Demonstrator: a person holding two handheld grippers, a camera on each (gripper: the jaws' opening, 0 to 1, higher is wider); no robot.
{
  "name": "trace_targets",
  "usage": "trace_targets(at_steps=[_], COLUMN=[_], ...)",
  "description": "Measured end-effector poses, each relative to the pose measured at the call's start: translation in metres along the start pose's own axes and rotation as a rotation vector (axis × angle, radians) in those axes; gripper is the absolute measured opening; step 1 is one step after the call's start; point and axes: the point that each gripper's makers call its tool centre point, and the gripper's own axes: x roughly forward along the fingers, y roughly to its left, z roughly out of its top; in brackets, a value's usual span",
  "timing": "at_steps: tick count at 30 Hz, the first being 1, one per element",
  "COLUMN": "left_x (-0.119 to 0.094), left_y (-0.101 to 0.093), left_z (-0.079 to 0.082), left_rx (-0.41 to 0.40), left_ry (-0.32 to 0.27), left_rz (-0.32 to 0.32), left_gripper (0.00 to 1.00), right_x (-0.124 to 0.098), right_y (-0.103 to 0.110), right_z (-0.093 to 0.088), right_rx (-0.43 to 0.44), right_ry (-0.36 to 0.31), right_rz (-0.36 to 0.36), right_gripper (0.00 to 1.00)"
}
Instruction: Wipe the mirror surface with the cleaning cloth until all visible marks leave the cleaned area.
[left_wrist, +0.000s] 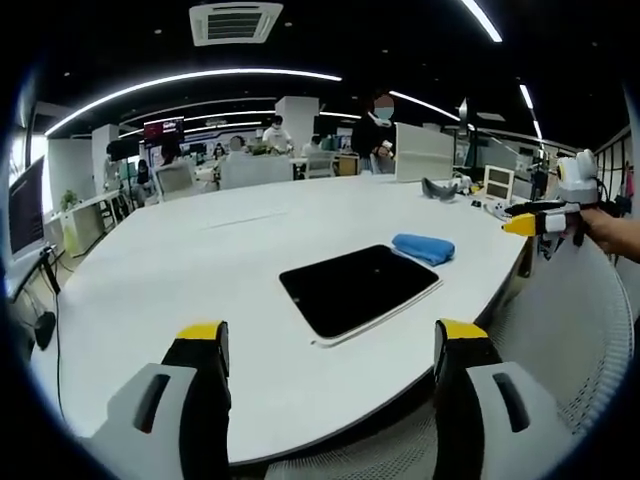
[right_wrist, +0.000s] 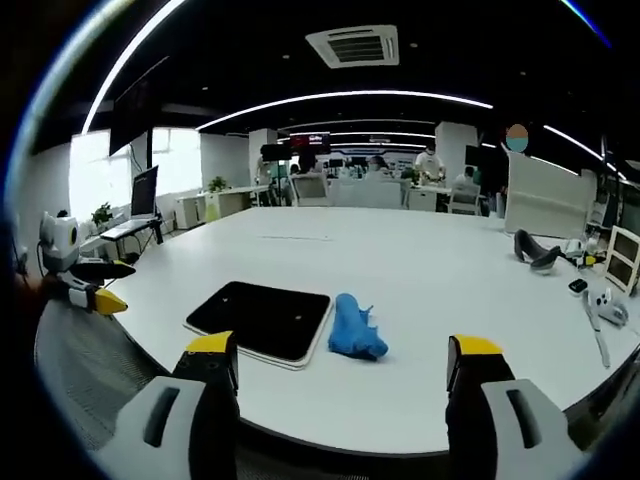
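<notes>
- Plainly, the mirror (left_wrist: 358, 289) lies flat on the white bench (left_wrist: 200, 270) close to its near edge, a dark rectangular slab with a pale rim. Any marks on it cannot be made out in either view, so judging when it is clean will be hard from this far back.
- The blue cleaning cloth (left_wrist: 423, 248) sits bunched on the bench just beside the mirror's far short edge, in the right gripper view (right_wrist: 354, 328) touching or nearly touching that edge; which, I cannot tell.
- Neither claw holds anything. The left claw (left_wrist: 330, 345) hangs off the bench short of the mirror, jaws spread wide; the right claw (right_wrist: 340, 360) is likewise wide, facing the mirror and cloth from another side of the bench.
- Risk: a crumpled cloth grabbed by one fold may drag as a rope instead of a pad, leaving streaks or letting a hard yellow jaw tip scrape the glass.
- Risk: the mirror looks loose and unclamped so near the bench edge; a firm wipe toward that edge could slide it off unless the other claw steadies it.
- Risk: pinching down too close to the mirror could catch its rim and tip it.
- Further out on the bench, well apart from the mirror, lie a pair of goggles (right_wrist: 535, 250) and small devices (right_wrist: 605, 305); wide sweeps could knock them.
</notes>
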Motion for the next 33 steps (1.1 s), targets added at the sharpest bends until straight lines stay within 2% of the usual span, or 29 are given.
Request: trace_targets(at_steps=[2, 7, 10, 13, 15, 18, 22, 24, 27, 33], left_x=[0.000, 0.001, 0.001, 0.001, 0.001, 0.001, 0.000, 0.000, 0.000, 0.000], left_y=[0.000, 0.001, 0.001, 0.001, 0.001, 0.002, 0.002, 0.001, 0.001, 0.001], left_z=[0.000, 0.001, 0.002, 0.003, 0.003, 0.003, 0.003, 0.003, 0.003, 0.004], left_rx=[0.000, 0.001, 0.000, 0.000, -0.001, 0.003, 0.003, 0.001, 0.002, 0.005], left_ry=[-0.002, -0.006, -0.010, -0.017, -0.018, -0.017, -0.019, -0.021, -0.021, -0.026], left_rz=[0.001, 0.002, 0.006, 0.007, 0.007, 0.013, 0.011, 0.011, 0.009, 0.013], left_gripper=[0.83, 0.83, 0.83, 0.83, 0.83, 0.83, 0.82, 0.82, 0.82, 0.82], right_x=[0.001, 0.005, 0.009, 0.011, 0.014, 0.018, 0.024, 0.029, 0.038, 0.055], right_y=[-0.001, 0.001, 0.002, 0.007, 0.007, 0.012, 0.012, 0.008, 0.005, 0.000], right_z=[0.003, 0.012, 0.010, 0.007, 0.010, 0.016, 0.022, 0.015, 0.012, 0.006], right_rx=[-0.003, 0.024, 0.017, 0.080, 0.067, 0.100, 0.090, 0.037, 0.039, -0.004], right_ry=[0.002, -0.006, 0.024, 0.065, 0.057, 0.052, 0.049, 0.092, 0.105, 0.144], right_rz=[0.007, 0.028, 0.041, 0.074, 0.077, 0.111, 0.125, 0.120, 0.124, 0.134], right_gripper=[0.84, 0.73, 0.67, 0.59, 0.56, 0.51, 0.47, 0.47, 0.42, 0.41])
